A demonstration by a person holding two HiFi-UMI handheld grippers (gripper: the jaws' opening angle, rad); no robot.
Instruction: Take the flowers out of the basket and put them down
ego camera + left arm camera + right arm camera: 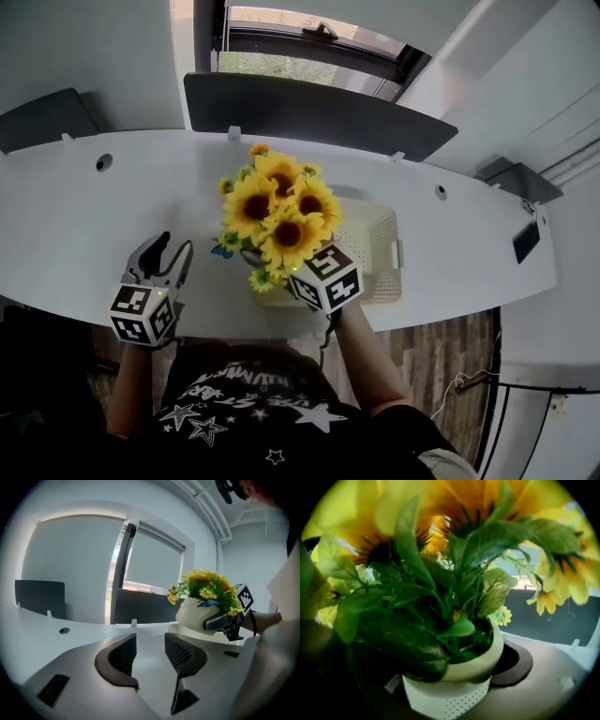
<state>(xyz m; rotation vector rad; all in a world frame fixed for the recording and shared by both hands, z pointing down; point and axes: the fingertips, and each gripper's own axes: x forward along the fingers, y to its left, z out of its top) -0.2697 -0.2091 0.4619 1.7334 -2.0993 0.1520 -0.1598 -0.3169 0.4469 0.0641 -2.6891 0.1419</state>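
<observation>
A bunch of yellow sunflowers [277, 211] stands in a cream pot [197, 616]. My right gripper [281, 267] is shut on the pot's rim; one dark pad [518, 663] presses the pot's [473, 667] outer wall, while leaves hide the other. In the left gripper view the pot hangs just above the white perforated basket [375, 244], whose corner [445, 700] shows under it. My left gripper [167, 248] rests on the white table [75, 216] to the left, apart from the flowers. It is open, with nothing between its jaws [150, 648].
Dark divider panels [309, 112] [47, 117] stand along the table's far edge, with a window behind. Round cable holes [103, 162] [440, 191] sit in the tabletop. A dark device [525, 241] is at the far right end. The person's torso is at the near edge.
</observation>
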